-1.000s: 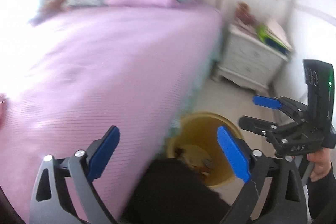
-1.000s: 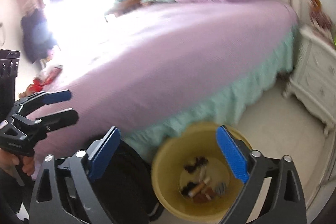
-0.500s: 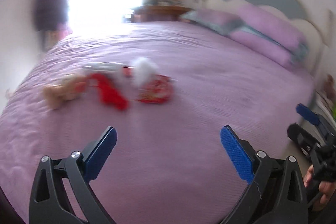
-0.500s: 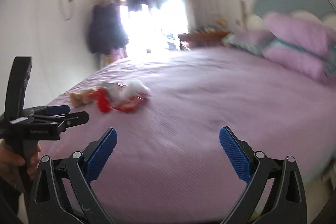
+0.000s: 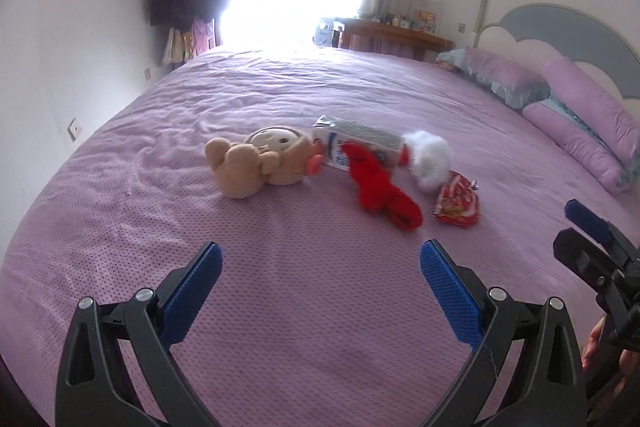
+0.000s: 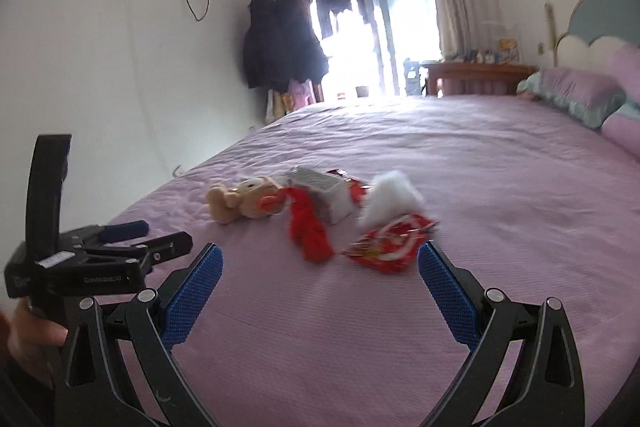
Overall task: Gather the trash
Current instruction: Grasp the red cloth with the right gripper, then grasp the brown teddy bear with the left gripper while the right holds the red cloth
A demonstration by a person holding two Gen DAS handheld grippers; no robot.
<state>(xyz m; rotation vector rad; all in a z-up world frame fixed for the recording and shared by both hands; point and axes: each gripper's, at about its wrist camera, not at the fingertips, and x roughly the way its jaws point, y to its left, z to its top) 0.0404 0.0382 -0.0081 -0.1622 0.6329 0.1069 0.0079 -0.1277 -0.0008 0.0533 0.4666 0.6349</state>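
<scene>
Glossy red snack wrapper point(image 6: 390, 242), plush teddy bear point(image 5: 256, 165), dimpled cloth bedspread point(image 5: 320, 307)

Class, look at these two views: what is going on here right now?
A person holds a tool in each hand over a purple bed. The left tool and right tool are both open and empty. Ahead lie a red snack wrapper, a carton, a teddy bear and red fabric, all untouched.

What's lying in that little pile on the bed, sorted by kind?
Soft toys: 2, a tan teddy bear and a red plush toy
Cartons: 1
Red snack wrappers: 1
White fluffy clumps: 1
Total: 5
</scene>
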